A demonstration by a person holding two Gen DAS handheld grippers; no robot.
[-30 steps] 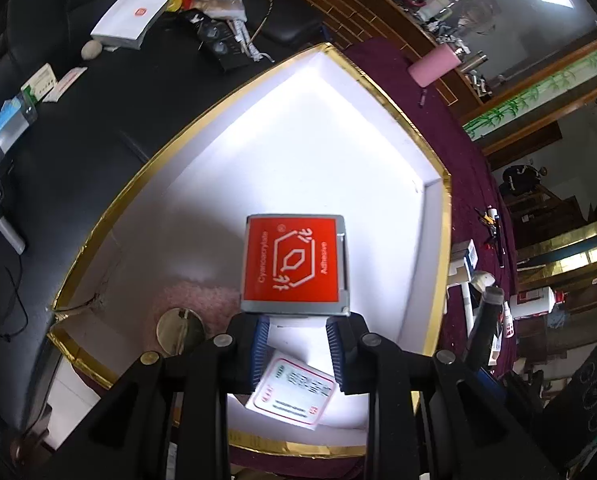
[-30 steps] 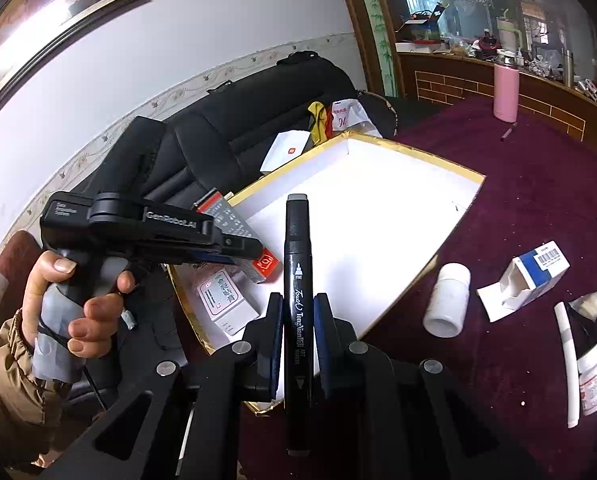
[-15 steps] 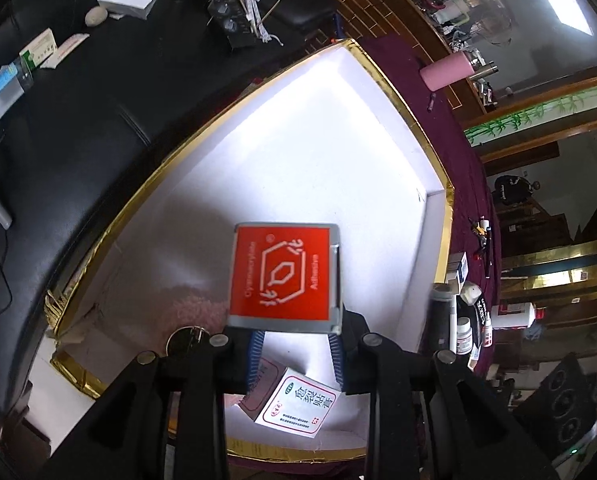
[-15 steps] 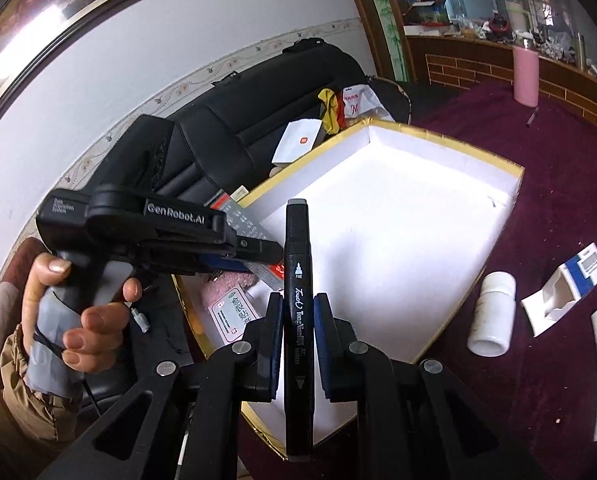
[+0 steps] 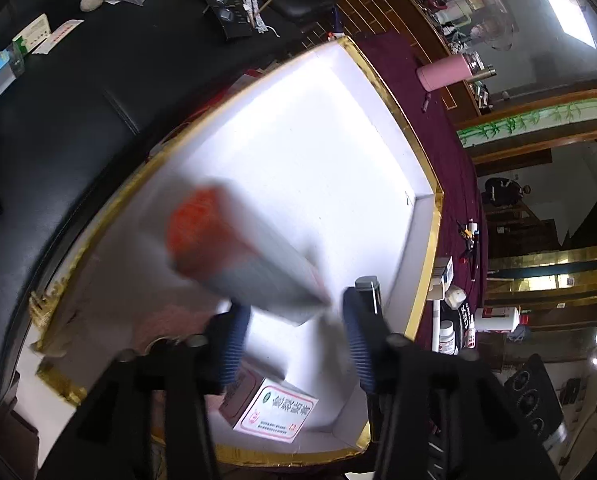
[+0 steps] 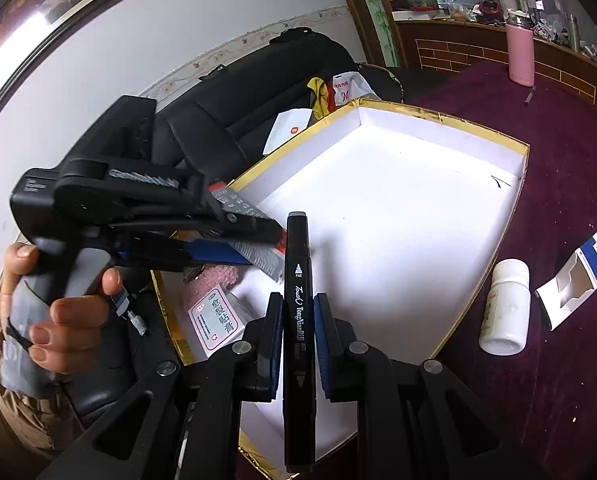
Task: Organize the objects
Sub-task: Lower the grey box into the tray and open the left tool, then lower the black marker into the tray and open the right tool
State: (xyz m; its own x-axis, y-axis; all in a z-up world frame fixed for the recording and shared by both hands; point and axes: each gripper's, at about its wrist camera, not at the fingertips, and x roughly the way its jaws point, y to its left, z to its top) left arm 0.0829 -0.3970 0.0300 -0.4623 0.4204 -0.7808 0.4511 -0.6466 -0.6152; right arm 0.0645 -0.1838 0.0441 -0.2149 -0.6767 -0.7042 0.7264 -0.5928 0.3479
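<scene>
Your left tongs (image 5: 294, 332) are opening w/ the red box (image 5: 234, 248) dropping free into the white tray (image 5: 426, 256), so keep right tongs (image 6: 294, 340) clamped on the marker (image 6: 296, 320) & clear.

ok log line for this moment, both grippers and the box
left gripper: opening, red carton dropping free | right gripper: shut on marker | box: one white carton inside

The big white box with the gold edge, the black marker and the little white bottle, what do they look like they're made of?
Big box: likely cardboard, matte white inside, with shiny gold foil that wrinkles along the rim. Black marker, shut in the right gripper: smooth, slightly glossy plastic by its look, printed in white. White bottle: probably plastic, opaque with a dull sheen.
</scene>
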